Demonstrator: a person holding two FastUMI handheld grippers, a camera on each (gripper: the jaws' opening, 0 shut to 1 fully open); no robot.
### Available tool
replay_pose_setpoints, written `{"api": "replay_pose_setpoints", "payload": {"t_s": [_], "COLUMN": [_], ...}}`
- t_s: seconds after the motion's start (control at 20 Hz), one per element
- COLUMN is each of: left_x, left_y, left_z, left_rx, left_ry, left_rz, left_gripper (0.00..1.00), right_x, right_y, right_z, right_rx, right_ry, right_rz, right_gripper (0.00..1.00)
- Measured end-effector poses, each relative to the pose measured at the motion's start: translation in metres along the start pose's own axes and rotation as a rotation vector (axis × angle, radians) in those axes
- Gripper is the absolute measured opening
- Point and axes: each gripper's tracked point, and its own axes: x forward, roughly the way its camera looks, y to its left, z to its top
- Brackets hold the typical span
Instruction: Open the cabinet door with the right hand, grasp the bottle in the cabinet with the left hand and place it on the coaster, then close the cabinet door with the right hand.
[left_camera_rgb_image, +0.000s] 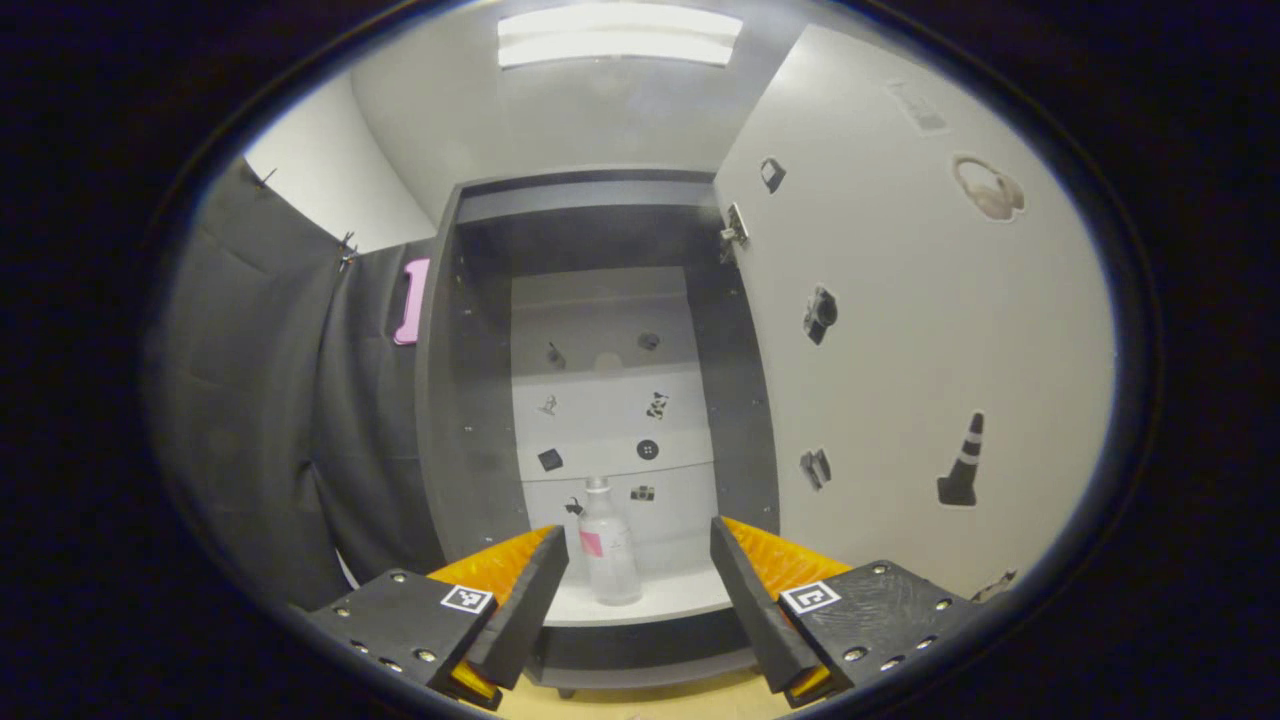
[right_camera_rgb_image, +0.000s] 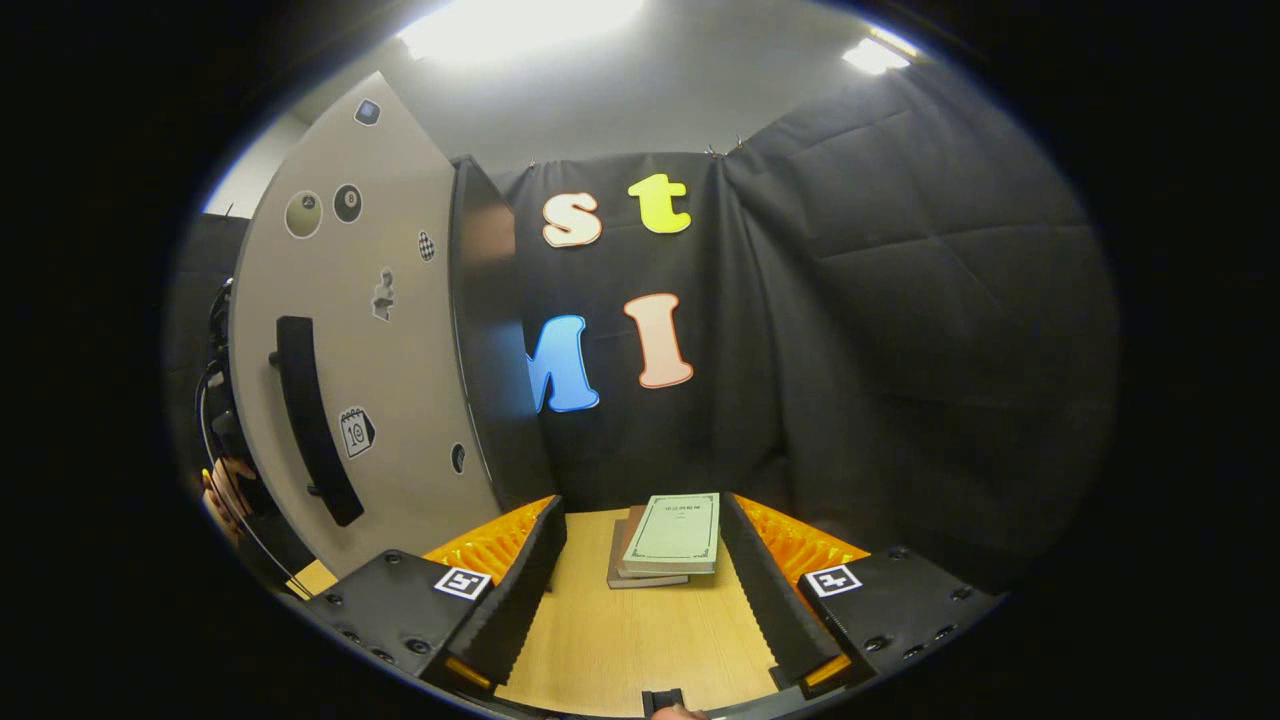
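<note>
Door open; bottle grasp was the step in hand.
Left gripper view: left gripper (left_camera_rgb_image: 638, 585), jaws apart, faced the clear plastic bottle (left_camera_rgb_image: 608, 545) upright on the white cabinet shelf (left_camera_rgb_image: 680, 592); an advance was needed. Right gripper view: right gripper (right_camera_rgb_image: 640, 590), jaws apart and empty, hung beside the grey cabinet door (right_camera_rgb_image: 380, 380).

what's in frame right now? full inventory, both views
bottle: 1, clear with pink label, upright on the cabinet's lowest shelf
cabinet: 1, dark grey frame, pale back panel with small stickers, open
cabinet door: 1, pale grey with stickers, swung open to the right; black handle on its outer face
pink object: 1, left of the cabinet, against the cloth
books: stack, pale green on top, on the wooden table
ceiling light: 1, white, overhead
left gripper: 1, open, facing the bottle, not touching
right gripper: 1, open, over the table
</note>
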Motion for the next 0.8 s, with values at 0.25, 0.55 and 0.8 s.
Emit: {"api": "replay_pose_setpoints", "payload": {"t_s": [0.25, 0.55, 0.8], "left_x": [0.053, 0.108, 0.140], "left_y": [0.019, 0.037, 0.041], "left_z": [-0.029, -0.066, -0.098], "left_rx": [-0.066, -0.085, -0.094], "left_ry": [0.050, 0.104, 0.158], "left_rz": [-0.026, -0.056, -0.083], "left_gripper": [0.87, 0.87, 0.89], "right_x": [0.007, 0.012, 0.012], "right_y": [-0.002, -0.006, -0.010], "right_z": [0.002, 0.002, -0.004], "right_rx": [-0.002, 0.046, 0.066], "right_ry": [-0.014, -0.025, -0.020], "right_rz": [-0.103, -0.208, -0.275], "right_gripper": [0.98, 0.98, 0.98]}}
